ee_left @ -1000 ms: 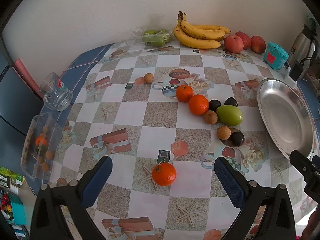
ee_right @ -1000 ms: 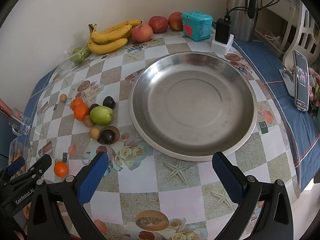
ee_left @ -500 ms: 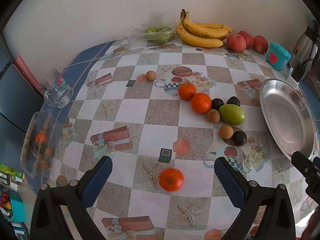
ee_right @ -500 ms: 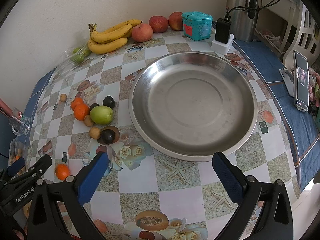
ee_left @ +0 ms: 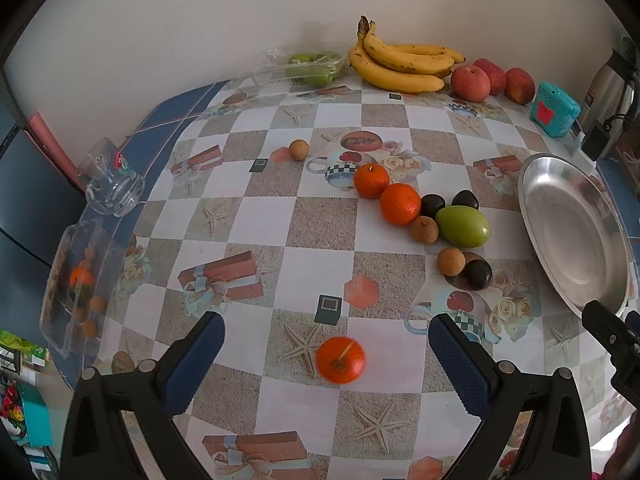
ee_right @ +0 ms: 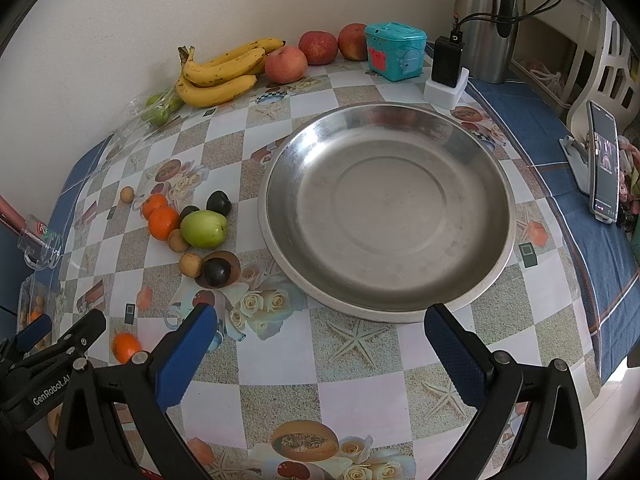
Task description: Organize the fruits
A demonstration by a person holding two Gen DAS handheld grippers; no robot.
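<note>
Small orange tangerine (ee_left: 340,359) is rolling nearer on the tabletop (ee_left: 304,232), now lying between left gripper (ee_left: 326,350) jaws, spread wide; right gripper (ee_right: 320,340) also gaping, hovering before empty steel plate (ee_right: 388,208). Grasp likely next.

a home dining corner is showing itself: a patterned oilcloth table (ee_right: 360,364) is sitting against a plain wall, bearing bananas (ee_right: 224,70), a steel kettle (ee_right: 486,20) and a propped phone (ee_right: 604,160).

The lone orange (ee_left: 340,360) now sits further right between the left gripper's (ee_left: 326,354) fingers, its stem turned up.
</note>
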